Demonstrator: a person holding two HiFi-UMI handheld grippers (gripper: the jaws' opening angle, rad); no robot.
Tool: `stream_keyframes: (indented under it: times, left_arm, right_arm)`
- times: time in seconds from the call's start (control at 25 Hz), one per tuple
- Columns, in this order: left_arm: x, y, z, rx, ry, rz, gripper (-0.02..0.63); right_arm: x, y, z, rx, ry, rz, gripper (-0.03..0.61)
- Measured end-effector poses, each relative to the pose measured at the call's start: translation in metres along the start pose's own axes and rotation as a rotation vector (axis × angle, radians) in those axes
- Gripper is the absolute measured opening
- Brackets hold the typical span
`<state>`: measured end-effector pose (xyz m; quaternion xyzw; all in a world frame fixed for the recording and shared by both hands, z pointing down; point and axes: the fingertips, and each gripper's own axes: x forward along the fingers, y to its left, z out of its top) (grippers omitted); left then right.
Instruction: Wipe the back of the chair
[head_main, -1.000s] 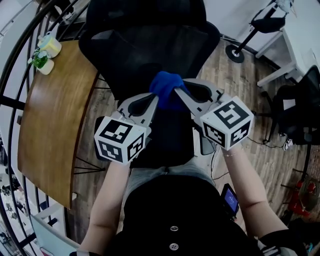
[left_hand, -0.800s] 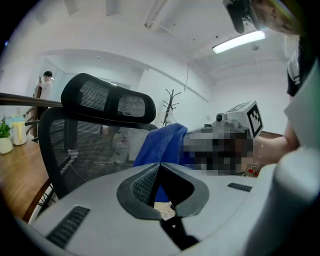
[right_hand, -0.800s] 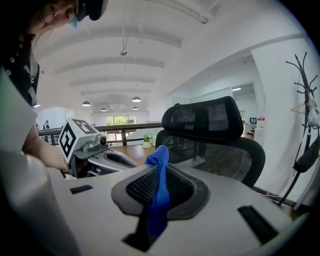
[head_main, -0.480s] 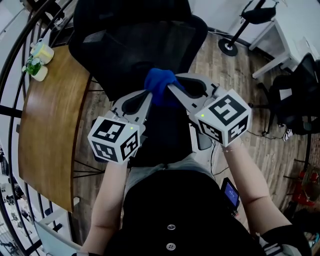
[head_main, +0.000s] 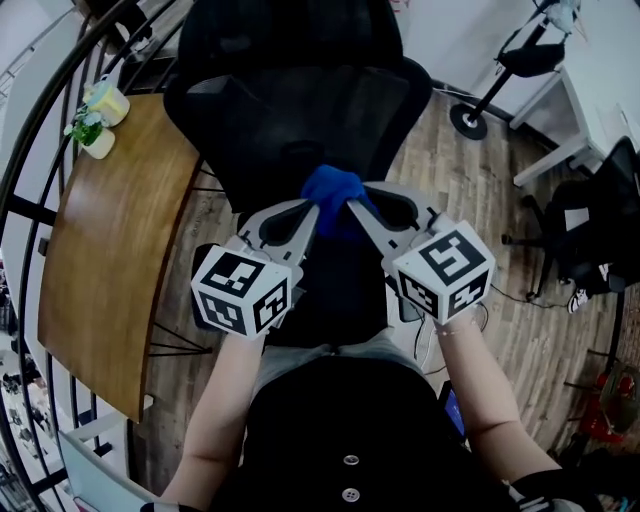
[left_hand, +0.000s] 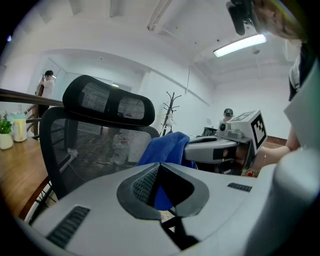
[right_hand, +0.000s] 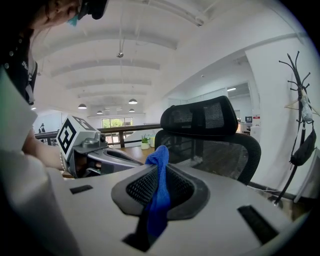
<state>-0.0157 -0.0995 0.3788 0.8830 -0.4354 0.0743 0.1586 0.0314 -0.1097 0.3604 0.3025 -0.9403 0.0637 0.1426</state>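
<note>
A black mesh office chair stands in front of me, its back (head_main: 290, 110) facing the grippers and the headrest (left_hand: 107, 102) on top. A blue cloth (head_main: 333, 192) hangs bunched between the two gripper tips, just short of the chair back's lower part. My right gripper (right_hand: 161, 165) is shut on the cloth (right_hand: 159, 200), which runs down through its jaws. My left gripper (left_hand: 160, 165) meets the same cloth (left_hand: 167, 147) from the other side, its jaws closed with blue showing in the gap. In the head view the left gripper (head_main: 308, 208) and right gripper (head_main: 355, 205) converge on the cloth.
A curved wooden table (head_main: 110, 230) lies to the left, with a small plant pot and cup (head_main: 95, 115) at its far end and a black railing beyond. At the right are a coat stand's base (head_main: 468, 108), a white desk (head_main: 590, 90) and another dark chair (head_main: 590, 230).
Both grippers keep hold of the cloth. The pair drifted slightly left and up, then came back; the camera moved with them. Neither grip changed.
</note>
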Motion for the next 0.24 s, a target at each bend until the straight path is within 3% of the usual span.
stream_keyframes:
  times: [0.24]
  left_arm:
    - [-0.010,-0.009,-0.002,0.005,-0.003,-0.054,0.015]
  right_arm:
    - [0.002,0.016,-0.018,0.060,0.022,-0.010,0.058]
